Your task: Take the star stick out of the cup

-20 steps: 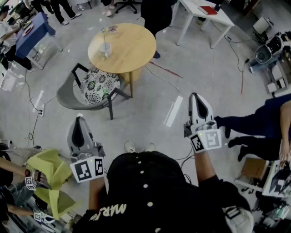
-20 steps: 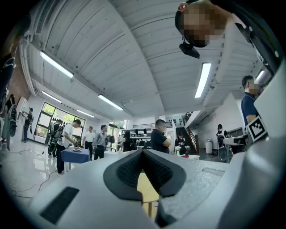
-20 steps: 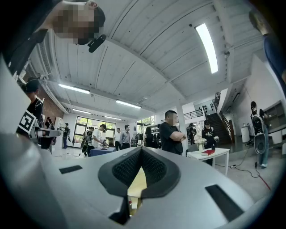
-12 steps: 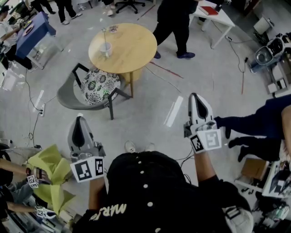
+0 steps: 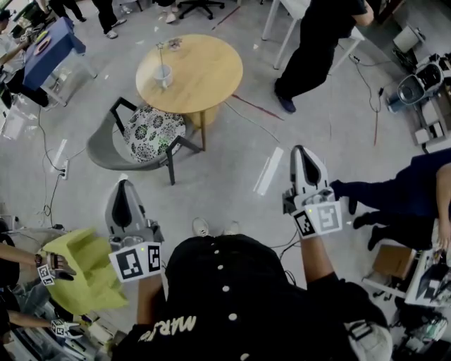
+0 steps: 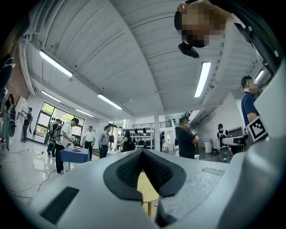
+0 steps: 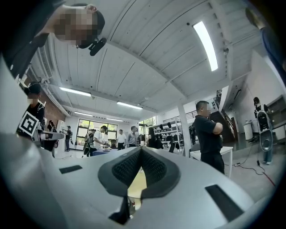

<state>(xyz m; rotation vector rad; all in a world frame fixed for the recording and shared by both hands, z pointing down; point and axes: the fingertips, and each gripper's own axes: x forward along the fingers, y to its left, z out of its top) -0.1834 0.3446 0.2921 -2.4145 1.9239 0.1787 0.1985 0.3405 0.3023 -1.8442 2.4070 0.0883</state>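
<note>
A white cup [image 5: 163,75] stands on the left part of a round wooden table [image 5: 201,74], far ahead of me in the head view. The thin star stick [image 5: 161,55] rises upright out of the cup. Both grippers hang well short of the table, over the floor. My left gripper [image 5: 124,185] is shut with nothing in it; its pads [image 6: 134,167] meet. My right gripper [image 5: 301,149] is also shut and holds nothing, its pads [image 7: 149,165] pressed together. A sliver of the tabletop [image 7: 136,185] shows below the shut jaws.
A grey chair with a patterned cushion [image 5: 150,132] stands between me and the table. A person in black [image 5: 317,42] walks at the back right beside a white table [image 5: 292,8]. A seated person's legs [image 5: 391,190] reach in from the right. Someone holds yellow cloth [image 5: 81,271] at lower left.
The person in black has walked from behind the round table to the right. The yellow cloth at lower left has shifted and spread. Both grippers stay where they were.
</note>
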